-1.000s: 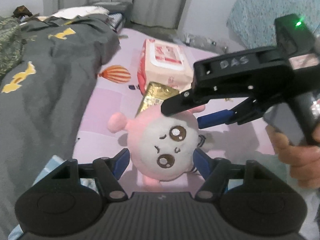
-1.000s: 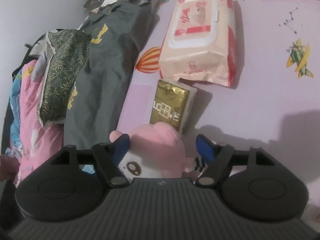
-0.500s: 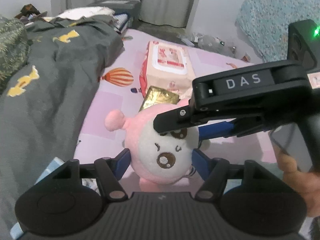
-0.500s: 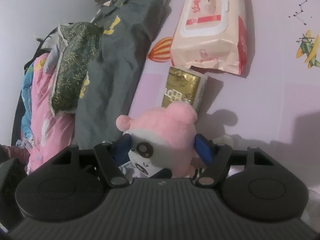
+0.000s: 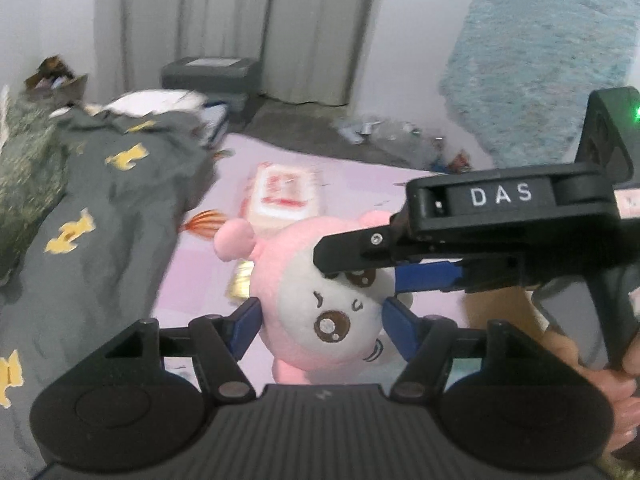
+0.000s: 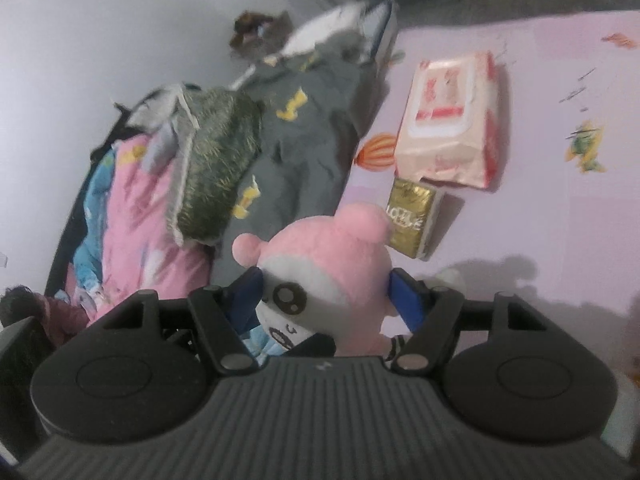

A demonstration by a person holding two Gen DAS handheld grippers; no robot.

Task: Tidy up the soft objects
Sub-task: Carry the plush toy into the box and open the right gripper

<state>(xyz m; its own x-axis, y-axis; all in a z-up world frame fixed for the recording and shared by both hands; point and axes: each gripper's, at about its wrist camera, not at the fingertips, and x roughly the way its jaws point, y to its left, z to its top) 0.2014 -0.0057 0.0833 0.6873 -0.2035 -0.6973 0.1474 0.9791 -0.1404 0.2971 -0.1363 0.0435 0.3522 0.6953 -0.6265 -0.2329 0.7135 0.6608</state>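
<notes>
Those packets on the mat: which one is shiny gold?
The small gold packet, lying nearest the pink plush toy; the bigger wipes pack is peach with a white lid.

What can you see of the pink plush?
The plush is a round, fuzzy pink toy with a white face, brown embroidered eyes, small ball ears and stubby limbs. It is tilted, face toward the left gripper, whose blue pads press its sides. The right gripper also clamps it from behind. It is above the lilac sheet.

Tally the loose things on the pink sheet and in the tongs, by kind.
Plush toy: 1
Wipes pack: 1
Gold packet: 1
Total: 3
</notes>
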